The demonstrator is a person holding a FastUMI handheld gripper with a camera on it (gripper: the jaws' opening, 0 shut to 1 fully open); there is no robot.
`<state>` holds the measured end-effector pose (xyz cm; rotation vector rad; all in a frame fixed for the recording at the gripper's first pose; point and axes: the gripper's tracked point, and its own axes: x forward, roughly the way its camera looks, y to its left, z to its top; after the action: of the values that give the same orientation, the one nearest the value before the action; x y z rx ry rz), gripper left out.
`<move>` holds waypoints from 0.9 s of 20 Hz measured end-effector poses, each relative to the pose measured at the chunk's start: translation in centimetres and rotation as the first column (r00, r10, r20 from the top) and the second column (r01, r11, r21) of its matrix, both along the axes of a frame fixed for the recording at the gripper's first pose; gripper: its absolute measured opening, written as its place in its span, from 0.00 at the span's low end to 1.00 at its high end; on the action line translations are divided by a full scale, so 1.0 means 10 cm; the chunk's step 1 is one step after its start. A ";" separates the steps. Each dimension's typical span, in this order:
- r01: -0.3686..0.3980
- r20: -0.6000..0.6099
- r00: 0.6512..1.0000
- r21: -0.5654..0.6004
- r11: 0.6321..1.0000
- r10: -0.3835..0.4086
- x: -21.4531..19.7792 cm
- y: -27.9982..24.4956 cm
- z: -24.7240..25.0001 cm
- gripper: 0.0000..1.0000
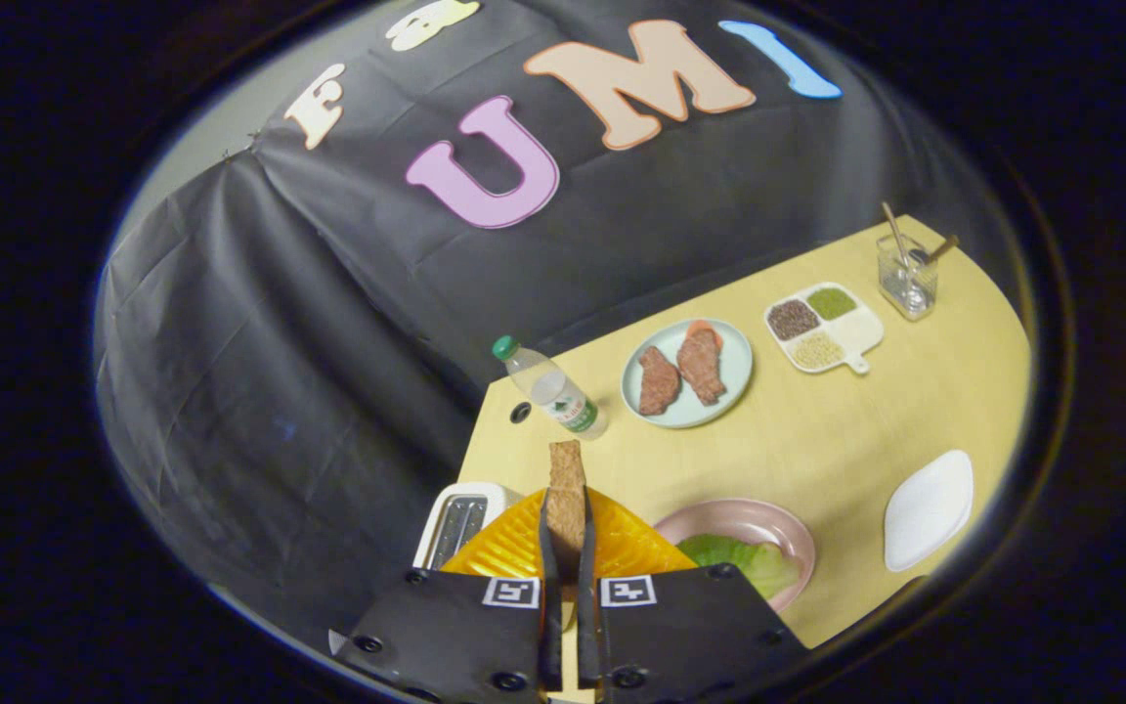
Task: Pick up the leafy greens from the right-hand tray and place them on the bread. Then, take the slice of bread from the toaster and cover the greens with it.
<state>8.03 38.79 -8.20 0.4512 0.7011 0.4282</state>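
A thin brown slice of bread is held upright in the gripper, clamped narrow on it, above the white toaster near the yellow table's corner

Found no readable words or numbers. Bottle label too small to make out. Noted two square coded markers atop the gripper, clamped on the bread slice.

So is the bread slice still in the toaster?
Out: the gripper is shut on the bread slice, held upright above the toaster.
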 end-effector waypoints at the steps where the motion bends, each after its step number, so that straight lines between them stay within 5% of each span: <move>1: 0.003 -0.011 1.000 0.022 1.000 -0.003 -0.02 -0.05 -0.08 0.09; 18: 0.033 -0.147 0.989 0.108 0.994 -0.017 -0.16 -0.55 -1.26 0.09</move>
<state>6.40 33.25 -20.81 0.5998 0.8149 0.4148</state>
